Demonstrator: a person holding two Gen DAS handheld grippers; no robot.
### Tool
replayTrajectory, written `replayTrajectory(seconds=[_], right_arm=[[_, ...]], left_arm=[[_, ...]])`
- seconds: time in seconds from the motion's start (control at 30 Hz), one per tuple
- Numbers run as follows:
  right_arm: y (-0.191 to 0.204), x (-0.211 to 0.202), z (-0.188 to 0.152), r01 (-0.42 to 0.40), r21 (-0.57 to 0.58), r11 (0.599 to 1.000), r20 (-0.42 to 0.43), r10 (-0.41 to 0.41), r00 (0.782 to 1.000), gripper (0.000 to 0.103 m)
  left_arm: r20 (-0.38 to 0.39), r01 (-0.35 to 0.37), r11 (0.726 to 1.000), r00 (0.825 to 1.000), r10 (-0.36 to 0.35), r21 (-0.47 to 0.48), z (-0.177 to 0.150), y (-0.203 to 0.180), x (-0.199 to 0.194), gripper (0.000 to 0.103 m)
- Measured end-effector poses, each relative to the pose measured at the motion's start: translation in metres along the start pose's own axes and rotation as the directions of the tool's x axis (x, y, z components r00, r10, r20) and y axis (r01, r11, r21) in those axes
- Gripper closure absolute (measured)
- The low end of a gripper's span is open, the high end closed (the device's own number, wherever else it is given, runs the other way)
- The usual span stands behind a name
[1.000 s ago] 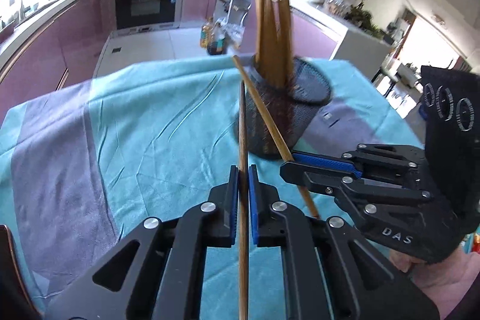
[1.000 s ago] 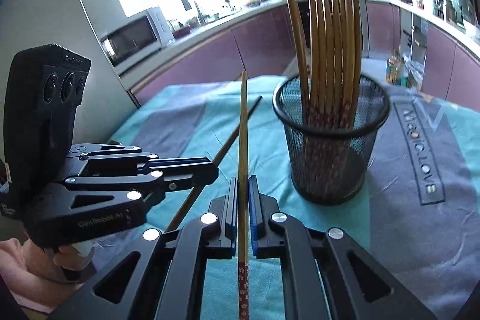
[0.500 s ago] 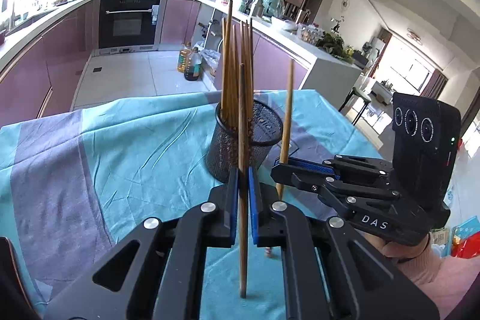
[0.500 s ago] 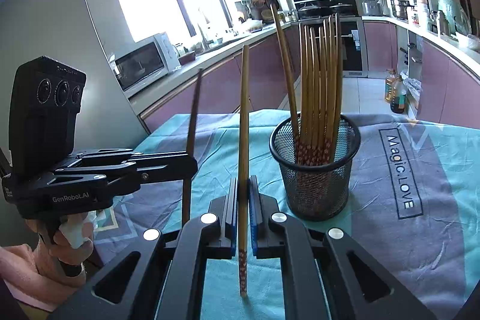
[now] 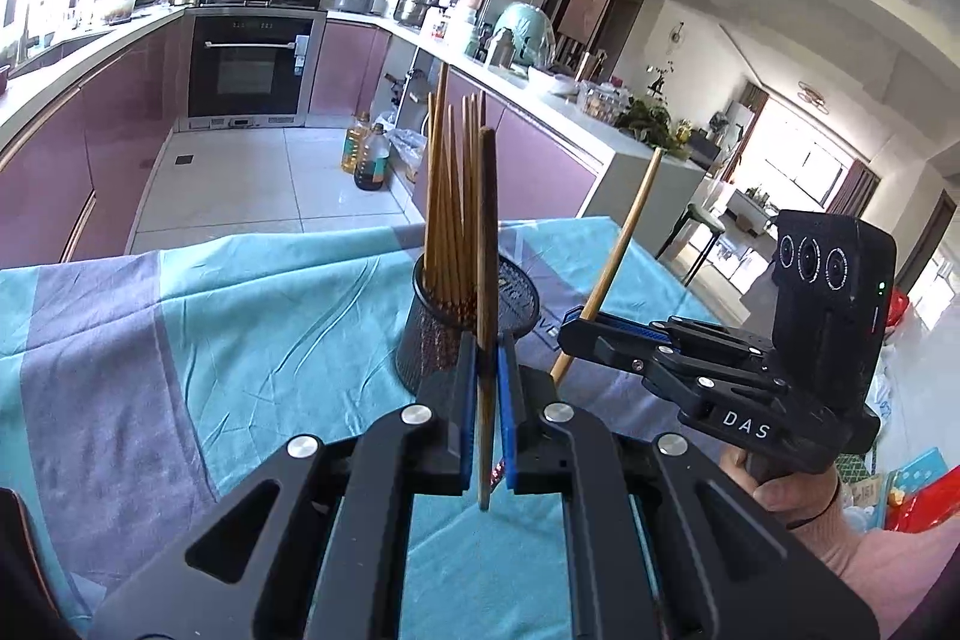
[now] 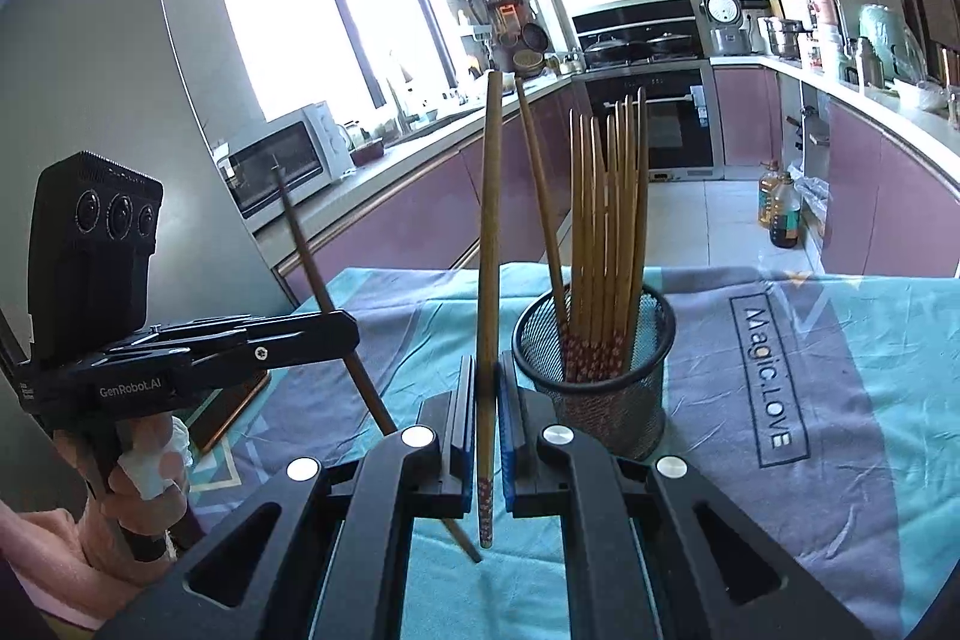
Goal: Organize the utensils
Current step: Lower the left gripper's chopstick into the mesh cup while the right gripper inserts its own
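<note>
A black mesh cup stands on the teal tablecloth and holds several wooden chopsticks; it also shows in the left wrist view. My left gripper is shut on one chopstick, held upright in the air in front of the cup. It shows at the left of the right wrist view. My right gripper is shut on another chopstick, upright, just left of the cup. It shows at the right of the left wrist view, its chopstick tilted.
The teal and grey tablecloth covers the table, with "Magic.LOVE" printed right of the cup. A refrigerator stands close on the left. Kitchen counters, an oven and oil bottles on the floor lie beyond the table.
Both grippers have lifted and tipped their chopsticks from leaning over the cloth to near upright. The cup now looks farther off and lower in both views.
</note>
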State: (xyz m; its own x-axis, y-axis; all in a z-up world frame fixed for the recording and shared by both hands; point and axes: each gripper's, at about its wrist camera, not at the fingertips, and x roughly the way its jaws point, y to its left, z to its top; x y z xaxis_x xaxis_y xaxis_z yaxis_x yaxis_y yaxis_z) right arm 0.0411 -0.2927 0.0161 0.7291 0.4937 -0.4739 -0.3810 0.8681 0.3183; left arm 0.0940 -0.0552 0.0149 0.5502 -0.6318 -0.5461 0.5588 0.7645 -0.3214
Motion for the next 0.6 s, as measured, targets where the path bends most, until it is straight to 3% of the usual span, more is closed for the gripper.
replayTrajectory(seconds=[0.6], right_arm=[[0.001, -0.021, 0.03, 0.038, -0.046, 0.998, 0.076, -0.035, 0.996, 0.097]], left_arm=[[0.084, 0.027, 0.999, 0.996, -0.029, 0.03, 0.036, -0.017, -0.018, 0.096]])
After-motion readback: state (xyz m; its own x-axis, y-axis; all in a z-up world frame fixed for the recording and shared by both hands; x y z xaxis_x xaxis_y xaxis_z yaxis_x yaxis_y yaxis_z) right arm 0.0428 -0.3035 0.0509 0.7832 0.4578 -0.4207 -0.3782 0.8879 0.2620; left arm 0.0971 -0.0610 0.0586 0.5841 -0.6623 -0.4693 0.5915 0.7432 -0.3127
